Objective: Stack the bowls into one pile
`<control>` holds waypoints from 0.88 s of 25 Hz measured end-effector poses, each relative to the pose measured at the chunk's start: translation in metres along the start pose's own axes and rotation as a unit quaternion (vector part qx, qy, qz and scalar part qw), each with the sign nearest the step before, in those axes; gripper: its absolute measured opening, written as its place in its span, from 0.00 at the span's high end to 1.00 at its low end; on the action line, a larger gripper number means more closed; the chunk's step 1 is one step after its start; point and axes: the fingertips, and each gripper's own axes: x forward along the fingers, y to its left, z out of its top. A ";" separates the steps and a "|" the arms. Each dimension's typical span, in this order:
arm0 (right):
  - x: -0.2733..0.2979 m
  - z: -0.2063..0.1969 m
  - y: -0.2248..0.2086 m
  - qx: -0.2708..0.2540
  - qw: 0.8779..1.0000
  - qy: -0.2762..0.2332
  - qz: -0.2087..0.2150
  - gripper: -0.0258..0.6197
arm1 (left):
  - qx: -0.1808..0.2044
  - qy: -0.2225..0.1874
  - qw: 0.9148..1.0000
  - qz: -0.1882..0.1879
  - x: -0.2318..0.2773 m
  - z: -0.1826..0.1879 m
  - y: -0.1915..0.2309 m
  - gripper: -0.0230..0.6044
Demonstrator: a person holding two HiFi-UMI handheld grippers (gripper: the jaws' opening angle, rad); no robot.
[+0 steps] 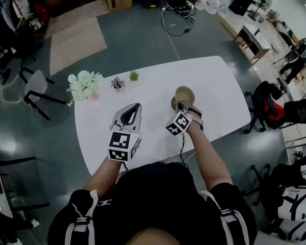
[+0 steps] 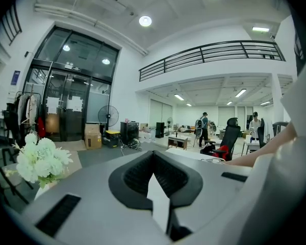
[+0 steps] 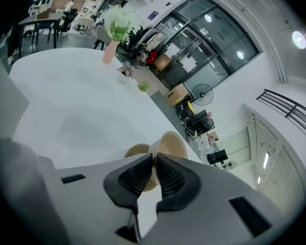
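Note:
A light tan bowl point(image 1: 185, 93) hangs tilted just above the white table point(image 1: 219, 86), with my right gripper point(image 1: 182, 105) shut on its rim. In the right gripper view the jaws point(image 3: 154, 157) pinch the wall of that bowl point(image 3: 171, 143). A second, darker tan bowl point(image 3: 134, 151) sits on the table directly below and beside it, and shows in the head view as a darker bowl point(image 1: 175, 104). My left gripper point(image 1: 134, 107) hovers over the table to the left, shut with nothing between its jaws point(image 2: 153, 155).
White flowers in a pink vase point(image 1: 84, 84) and two small potted plants point(image 1: 117, 82) point(image 1: 134, 75) stand along the table's far left edge. Chairs point(image 1: 36, 90) point(image 1: 266, 105) stand off both ends of the table.

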 end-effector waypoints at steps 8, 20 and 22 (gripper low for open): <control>0.020 -0.015 0.028 -0.013 1.000 0.016 0.023 0.89 | 0.000 0.008 1.000 0.013 -0.001 -0.007 0.009 0.94; 0.029 -0.015 0.043 0.046 0.996 0.011 0.070 0.82 | -0.001 0.010 0.999 0.039 -0.011 -0.009 0.027 0.94; 0.024 -0.013 0.040 0.080 0.994 0.002 0.081 0.80 | 0.001 0.009 0.999 0.039 -0.011 -0.008 0.027 0.94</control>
